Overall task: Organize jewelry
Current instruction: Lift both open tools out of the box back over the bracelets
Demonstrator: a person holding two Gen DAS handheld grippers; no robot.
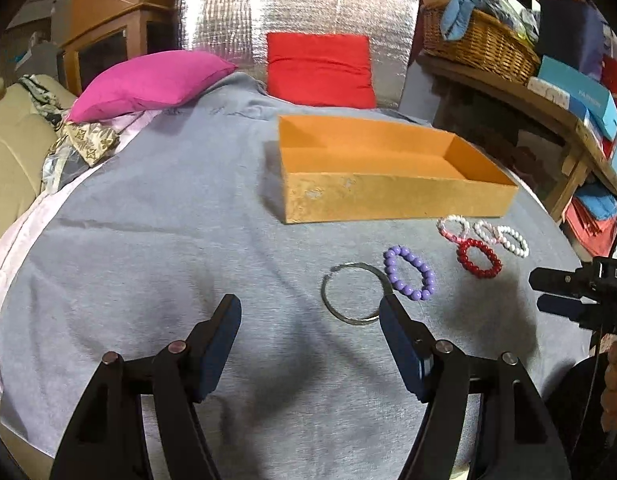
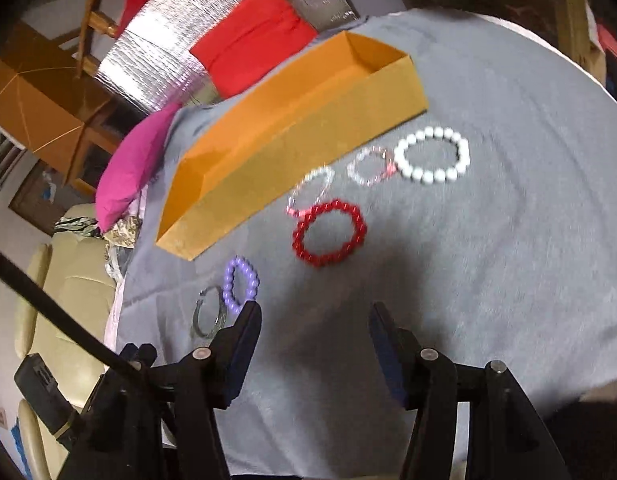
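An empty orange box (image 1: 372, 190) (image 2: 268, 152) stands on a grey cloth. In front of it lie a silver ring bangle (image 1: 353, 293) (image 2: 207, 312), a purple bead bracelet (image 1: 409, 273) (image 2: 240, 283), a red bead bracelet (image 1: 479, 258) (image 2: 329, 233), a white bead bracelet (image 1: 513, 241) (image 2: 432, 154) and two pale pink-white bracelets (image 1: 452, 227) (image 2: 371, 165). My left gripper (image 1: 310, 312) is open and empty, just short of the silver bangle. My right gripper (image 2: 314, 322) is open and empty, short of the red bracelet; it also shows in the left wrist view (image 1: 564, 292).
The grey cloth (image 1: 168, 248) covers a round table. A pink pillow (image 1: 148, 84) and a red pillow (image 1: 320, 68) lie at the back against a silver padded panel. A wicker basket (image 1: 476, 44) and boxes sit on a shelf at right. A beige sofa (image 2: 68, 280) is left.
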